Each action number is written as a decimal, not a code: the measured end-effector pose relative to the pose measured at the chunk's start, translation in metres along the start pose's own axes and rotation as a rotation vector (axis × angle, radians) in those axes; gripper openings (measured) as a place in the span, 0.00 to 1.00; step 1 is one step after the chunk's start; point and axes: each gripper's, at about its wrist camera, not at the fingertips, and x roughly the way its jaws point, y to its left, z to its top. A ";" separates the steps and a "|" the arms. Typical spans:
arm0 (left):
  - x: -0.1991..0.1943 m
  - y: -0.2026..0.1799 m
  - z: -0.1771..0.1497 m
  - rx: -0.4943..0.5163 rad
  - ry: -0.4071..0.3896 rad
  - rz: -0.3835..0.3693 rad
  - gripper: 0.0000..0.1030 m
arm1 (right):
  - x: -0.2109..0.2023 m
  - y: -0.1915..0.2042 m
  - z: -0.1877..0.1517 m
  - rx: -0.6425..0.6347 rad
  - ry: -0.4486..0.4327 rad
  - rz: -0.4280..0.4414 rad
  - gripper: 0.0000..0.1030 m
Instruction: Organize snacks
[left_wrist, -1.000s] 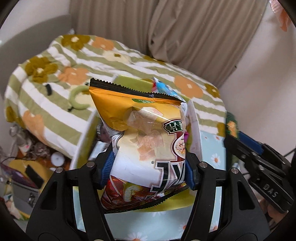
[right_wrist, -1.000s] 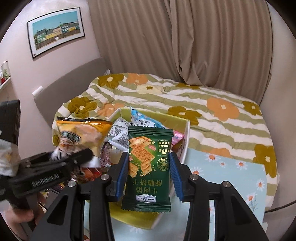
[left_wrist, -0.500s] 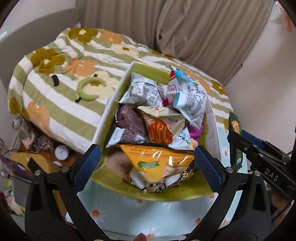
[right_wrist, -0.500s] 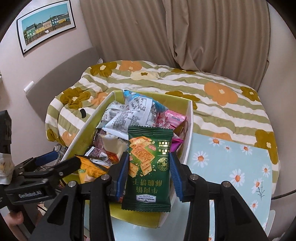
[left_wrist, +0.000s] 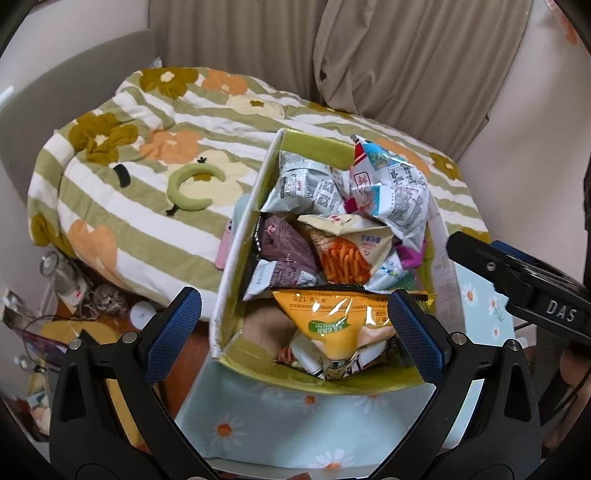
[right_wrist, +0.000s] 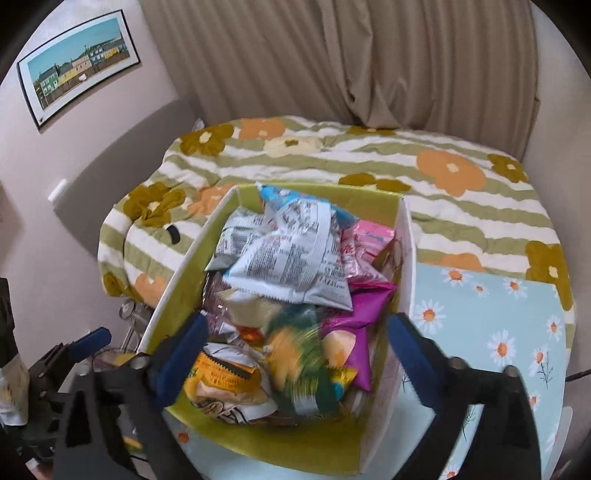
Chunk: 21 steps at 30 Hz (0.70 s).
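Observation:
A green-lined box (left_wrist: 240, 258) (right_wrist: 177, 273) on the daisy-print table holds several snack packets. The orange chip bag (left_wrist: 343, 317) lies at its near end, also seen in the right wrist view (right_wrist: 221, 376). My left gripper (left_wrist: 293, 336) is open and empty just above the box's near end. My right gripper (right_wrist: 295, 354) is open above the box. The green cracker packet (right_wrist: 303, 362) is blurred between its fingers, loose over the other packets. The right gripper's finger (left_wrist: 517, 288) shows at the right in the left wrist view.
The box stands on a table with a light blue daisy cloth (right_wrist: 491, 332) (left_wrist: 288, 424). Behind it is a bed with a striped flower quilt (right_wrist: 369, 158). Clutter lies on the floor at the left (left_wrist: 66, 280). Curtains (right_wrist: 332, 55) hang behind.
My left gripper let go of the orange chip bag into the box and stayed open. My right gripper has just opened and released the green cracker packet over the box.

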 end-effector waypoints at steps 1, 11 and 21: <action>0.000 0.000 0.000 0.006 0.001 0.003 0.98 | -0.001 0.001 -0.002 0.001 -0.001 -0.011 0.97; -0.037 -0.020 -0.007 0.049 -0.062 0.054 0.98 | -0.035 -0.001 -0.013 -0.006 -0.036 -0.019 0.97; -0.118 -0.081 -0.023 0.125 -0.199 0.061 0.98 | -0.138 -0.031 -0.042 0.005 -0.179 -0.082 0.97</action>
